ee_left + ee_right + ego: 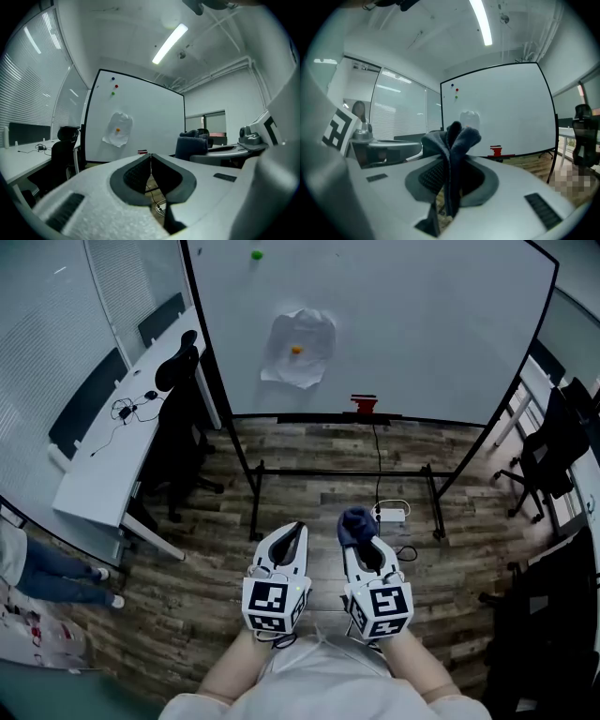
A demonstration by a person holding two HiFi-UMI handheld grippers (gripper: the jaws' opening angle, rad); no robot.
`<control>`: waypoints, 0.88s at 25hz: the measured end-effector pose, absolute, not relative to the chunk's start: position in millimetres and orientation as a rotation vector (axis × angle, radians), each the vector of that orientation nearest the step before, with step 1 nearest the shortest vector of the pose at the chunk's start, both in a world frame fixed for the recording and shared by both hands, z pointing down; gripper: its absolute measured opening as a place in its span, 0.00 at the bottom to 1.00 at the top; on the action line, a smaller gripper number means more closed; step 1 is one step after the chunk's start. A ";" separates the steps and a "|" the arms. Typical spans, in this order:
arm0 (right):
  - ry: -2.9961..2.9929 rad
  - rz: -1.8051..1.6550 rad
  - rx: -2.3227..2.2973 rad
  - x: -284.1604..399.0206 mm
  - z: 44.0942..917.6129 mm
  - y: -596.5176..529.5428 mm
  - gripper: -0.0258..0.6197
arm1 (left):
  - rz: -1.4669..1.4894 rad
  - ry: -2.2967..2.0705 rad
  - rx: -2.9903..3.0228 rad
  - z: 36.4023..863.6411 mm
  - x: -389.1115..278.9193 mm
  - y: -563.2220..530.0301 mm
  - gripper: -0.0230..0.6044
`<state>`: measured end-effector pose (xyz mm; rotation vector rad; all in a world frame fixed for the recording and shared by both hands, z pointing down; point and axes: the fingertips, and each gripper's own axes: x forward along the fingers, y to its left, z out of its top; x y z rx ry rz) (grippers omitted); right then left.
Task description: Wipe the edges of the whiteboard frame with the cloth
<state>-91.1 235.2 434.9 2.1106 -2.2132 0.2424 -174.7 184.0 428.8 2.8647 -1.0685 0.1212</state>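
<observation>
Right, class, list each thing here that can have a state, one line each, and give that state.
left gripper: shut, empty.
right gripper: shut on the cloth.
cloth: pinched, bunched above the jaws.
whiteboard: upright, apart from both grippers.
paper sheet: crumpled, held to the whiteboard by an orange magnet.
office chair: unoccupied, by the desk.

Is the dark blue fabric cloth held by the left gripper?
No, the dark blue fabric cloth is pinched in the right gripper, while the left gripper has its jaws together on nothing.
</observation>
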 end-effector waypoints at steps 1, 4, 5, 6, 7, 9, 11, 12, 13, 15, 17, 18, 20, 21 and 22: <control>-2.214 0.251 2.117 -92.6 435.4 234.8 0.13 | 0.123 -1.069 2.862 429.5 -177.1 183.7 0.07; -2.218 0.261 2.118 -102.1 437.2 232.1 0.13 | 0.125 -1.078 2.853 431.7 -188.7 181.2 0.07; -2.222 0.264 2.114 -106.8 438.3 230.3 0.13 | 0.125 -1.084 2.848 432.9 -194.2 179.6 0.07; -2.230 0.269 2.107 -112.2 439.7 228.3 0.13 | 0.125 -1.091 2.840 434.5 -200.6 177.8 0.07; -2.241 0.278 2.099 -118.1 441.4 226.0 0.13 | 0.126 -1.099 2.832 436.5 -207.5 176.1 0.07; -2.261 0.298 2.078 -130.4 445.6 220.9 0.13 | 0.134 -1.123 2.813 441.1 -222.2 171.9 0.07; -2.278 0.317 2.051 -141.6 449.7 213.5 0.13 | 0.147 -1.150 2.789 446.2 -235.8 166.0 0.07; -2.288 0.331 2.035 -147.1 451.5 208.9 0.13 | 0.154 -1.163 2.775 448.4 -242.1 162.5 0.07; -2.301 0.347 2.014 -153.2 453.4 203.8 0.13 | 0.158 -1.177 2.760 450.3 -248.7 159.0 0.07; -2.330 0.374 1.963 -167.1 457.3 191.9 0.13 | 0.156 -1.213 2.728 452.9 -263.6 151.3 0.07; -2.358 0.378 1.909 -180.2 460.5 177.1 0.13 | 0.152 -1.262 2.696 455.6 -279.2 141.3 0.07; -2.372 0.374 1.885 -185.3 461.8 168.5 0.13 | 0.151 -1.287 2.681 457.1 -285.9 135.0 0.07; -2.402 0.366 1.842 -193.4 464.8 148.2 0.13 | 0.149 -1.334 2.656 460.4 -296.9 119.3 0.07; -2.417 0.364 1.821 -196.9 466.6 136.6 0.13 | 0.151 -1.356 2.646 462.3 -301.2 109.8 0.07; -2.432 0.366 1.800 -200.1 468.7 124.1 0.13 | 0.154 -1.376 2.636 464.4 -304.8 99.2 0.07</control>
